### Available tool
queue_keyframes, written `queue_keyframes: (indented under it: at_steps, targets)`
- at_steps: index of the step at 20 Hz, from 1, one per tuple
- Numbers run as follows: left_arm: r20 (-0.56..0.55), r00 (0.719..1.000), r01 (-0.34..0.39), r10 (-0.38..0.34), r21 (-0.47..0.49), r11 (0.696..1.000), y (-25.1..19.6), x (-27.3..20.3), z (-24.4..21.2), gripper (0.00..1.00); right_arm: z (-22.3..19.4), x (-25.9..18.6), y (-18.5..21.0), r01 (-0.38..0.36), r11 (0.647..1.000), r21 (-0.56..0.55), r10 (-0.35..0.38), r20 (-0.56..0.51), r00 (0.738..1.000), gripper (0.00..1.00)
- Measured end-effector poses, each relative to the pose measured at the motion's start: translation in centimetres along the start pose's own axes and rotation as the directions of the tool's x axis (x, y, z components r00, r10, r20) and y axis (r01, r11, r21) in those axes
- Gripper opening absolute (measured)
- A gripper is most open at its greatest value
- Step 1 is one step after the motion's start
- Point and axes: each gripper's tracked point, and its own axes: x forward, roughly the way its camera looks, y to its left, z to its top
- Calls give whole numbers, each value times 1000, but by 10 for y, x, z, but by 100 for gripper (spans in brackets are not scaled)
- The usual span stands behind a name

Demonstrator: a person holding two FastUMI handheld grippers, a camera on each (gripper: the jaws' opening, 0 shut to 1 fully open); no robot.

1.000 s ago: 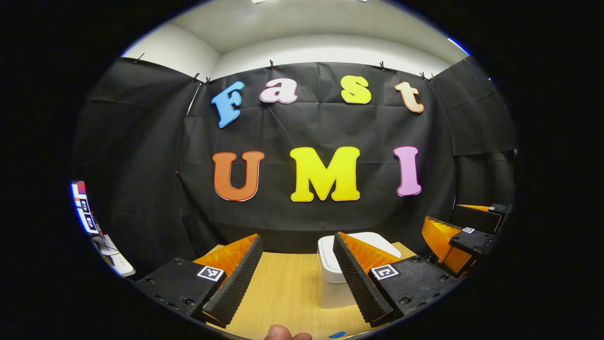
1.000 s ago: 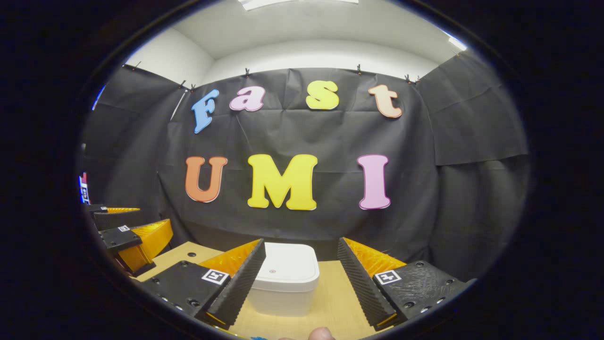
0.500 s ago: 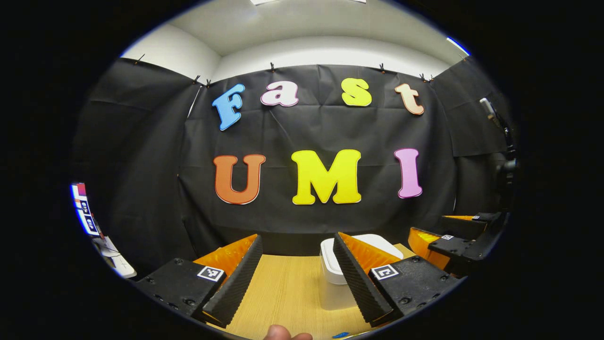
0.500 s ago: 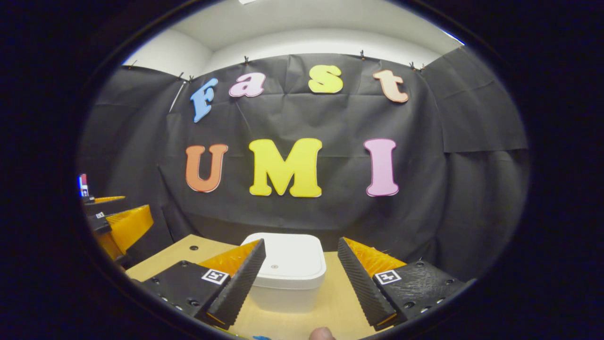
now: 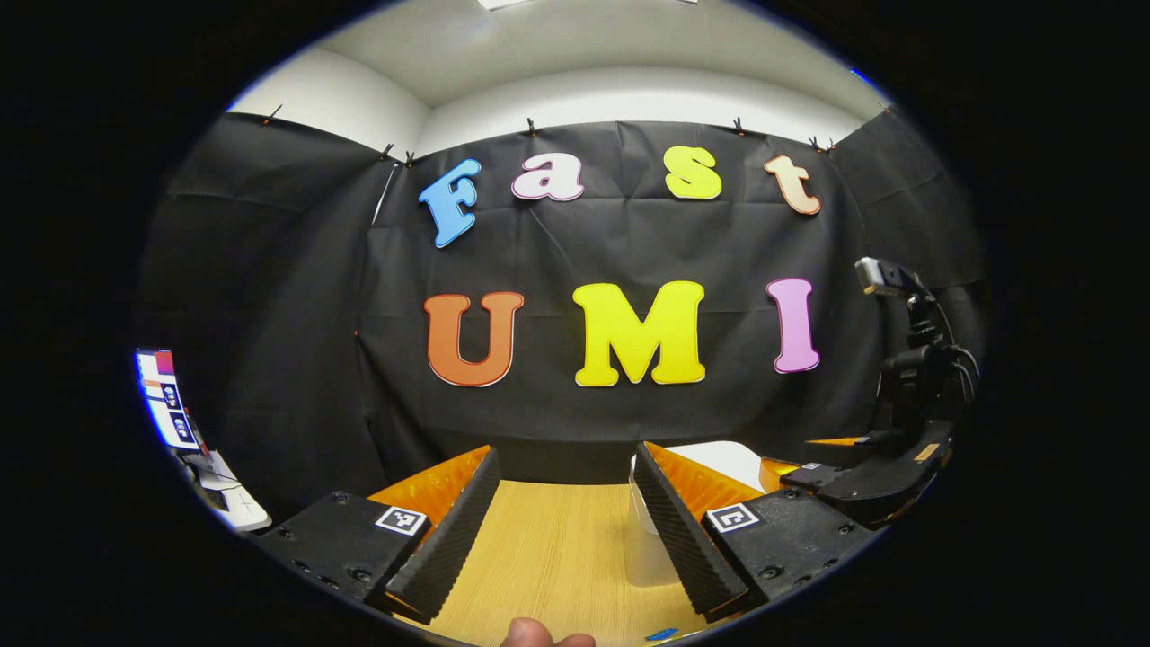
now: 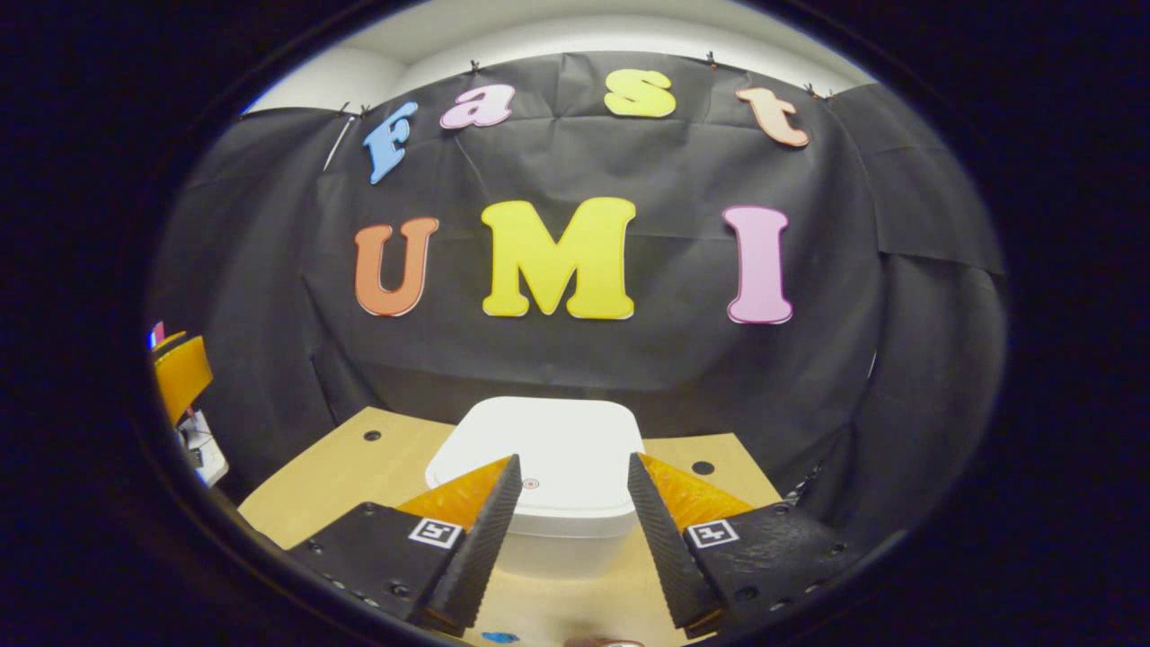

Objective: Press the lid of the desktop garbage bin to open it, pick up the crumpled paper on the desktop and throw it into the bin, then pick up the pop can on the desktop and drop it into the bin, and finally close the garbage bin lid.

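The white desktop bin [image 6: 539,431] stands on the wooden table [image 6: 341,467] with its lid down, a small red dot [image 6: 530,483] near the lid's front edge. My right gripper [image 6: 572,461] hovers open just above the lid's near side, its fingertips apart over the dot. In the left gripper view the bin [image 5: 719,456] is partly hidden behind my own finger, and the right gripper [image 5: 853,476] hangs over it from the right. My left gripper [image 5: 566,454] is open above bare table, left of the bin, with nothing between its fingers.
Black cloth walls close off the back and sides just behind the bin. A white device and a screen [image 5: 171,404] sit off the table's left edge. The left gripper [image 6: 180,373] shows at the far left of the right gripper view. Small holes [image 6: 702,467] dot the tabletop.
My right gripper has moved forward and tipped down, from in front of the bin to over its lid. The left gripper has hardly moved. The lid stays down.
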Motion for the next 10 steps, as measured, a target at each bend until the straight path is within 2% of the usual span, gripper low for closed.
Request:
queue_keyframes:
  at_steps: [3,5,6,7,9,10]
  targets:
    - [-11,1000,-13,13,3,1000,3,0,-4,97,-8,12,2,-10,1000,-4,10,-25,1000,48]
    - [-16,1000,-23,23,6,1000,6,-1,-6,97,-9,19,2,-8,1000,-12,7,-31,999,37]
    - [-20,999,-27,27,7,1000,7,-1,-6,97,-8,23,-1,-3,1000,-17,3,-30,1000,35]
    - [-23,999,-31,31,8,999,8,-1,-7,97,-8,27,-1,1,1000,-19,-2,-31,1000,27]
    - [-27,999,-40,40,9,999,9,-2,-9,97,-11,35,0,-5,1000,-17,5,-40,999,17]
    - [-28,999,-44,45,9,999,10,-1,-9,97,-8,34,-4,9,1000,-22,-10,-45,999,17]
